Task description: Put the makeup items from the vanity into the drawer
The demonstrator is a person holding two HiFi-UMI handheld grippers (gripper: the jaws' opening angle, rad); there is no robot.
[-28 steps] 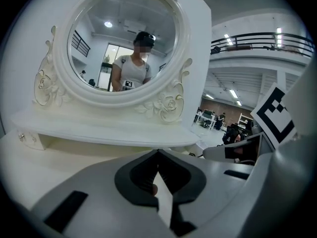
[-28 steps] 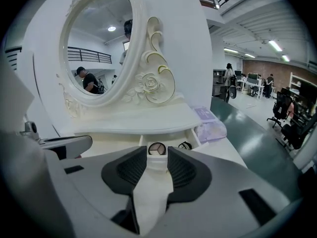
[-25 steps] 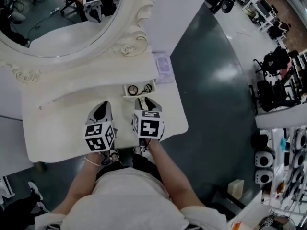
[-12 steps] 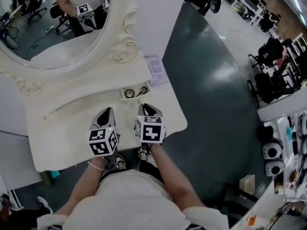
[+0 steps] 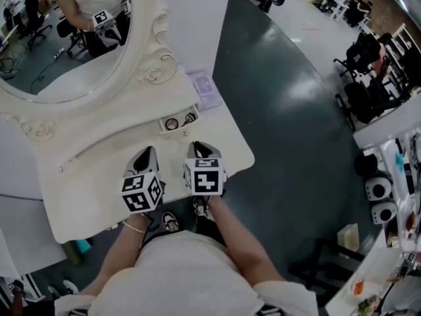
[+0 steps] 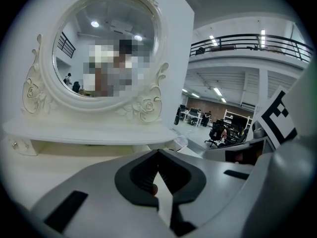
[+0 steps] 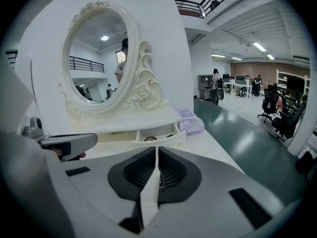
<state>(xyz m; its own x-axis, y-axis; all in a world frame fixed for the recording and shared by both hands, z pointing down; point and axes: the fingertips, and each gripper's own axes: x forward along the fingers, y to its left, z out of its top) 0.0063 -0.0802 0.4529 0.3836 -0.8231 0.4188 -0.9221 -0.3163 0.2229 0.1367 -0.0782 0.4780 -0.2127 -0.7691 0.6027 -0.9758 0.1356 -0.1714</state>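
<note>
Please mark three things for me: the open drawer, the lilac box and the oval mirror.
open drawer (image 7: 161, 139): right gripper view, on its front panel.
lilac box (image 7: 192, 124): right gripper view, on its near side.
oval mirror (image 5: 59, 45): head view, on the glass.

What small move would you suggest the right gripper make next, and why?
Probably ease the right gripper forward to push the drawer shut. Its jaws have just been closing on nothing, I see no loose items on the tabletop, and small items already lie in the open drawer.
</note>
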